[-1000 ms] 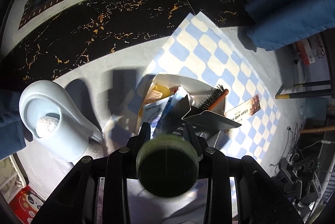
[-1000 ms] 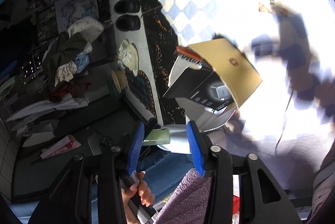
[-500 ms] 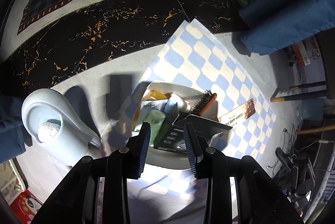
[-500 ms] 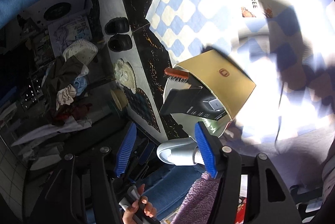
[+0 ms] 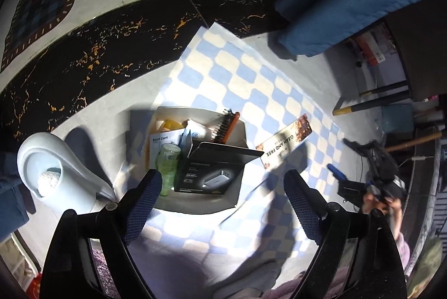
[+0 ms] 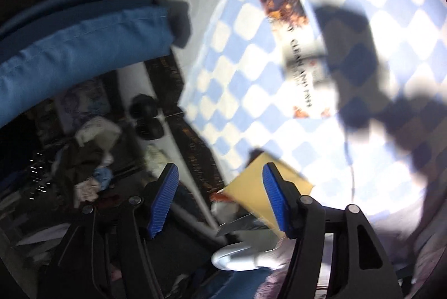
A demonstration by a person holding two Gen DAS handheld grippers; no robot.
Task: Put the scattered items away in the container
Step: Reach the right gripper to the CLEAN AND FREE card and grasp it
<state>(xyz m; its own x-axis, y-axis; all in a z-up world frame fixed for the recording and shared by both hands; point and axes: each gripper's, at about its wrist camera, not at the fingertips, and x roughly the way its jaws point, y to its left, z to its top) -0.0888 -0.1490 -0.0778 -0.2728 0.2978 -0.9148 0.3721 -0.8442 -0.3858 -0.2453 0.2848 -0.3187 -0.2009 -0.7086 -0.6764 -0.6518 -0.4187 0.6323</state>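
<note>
To the left of the white box point(image 5: 240, 195), which sits on the blue and white checked mat point(image 5: 251, 81), stands a pale blue holder point(image 5: 56, 170) with a white fluffy thing down inside it. It is just off the mat, on the grey floor. The white box is the container, and it is already quite full. At its left side a green bottle point(image 5: 167, 162) stands upright. Behind the bottle are a white packet with blue letters and something yellow. In the middle of the box lies a black carton point(image 5: 212, 173) with its flap open. At the back of the box an orange hairbrush point(image 5: 223, 128) leans with its bristles up. The left gripper point(image 5: 223, 181) hangs over the near side of the box. Its jaws have just been opening; they now stand wide apart with nothing between them, and the green bottle is free in the box. To the right of the box, just beside it on the mat, lies a long flat packet point(image 5: 287, 142) with the words CLEAN AND FREE on it. It is still outside the box. Farther right of the box, past the mat's edge, a hand holds the right gripper point(image 5: 335, 173), which looks blurry there. In the right wrist view, the right gripper point(image 6: 218, 187) has its blue pads apart and holds nothing; its jaws have just been opening too. The long flat packet point(image 6: 299, 47) lies ahead of it on the mat, partly in shadow.
</note>
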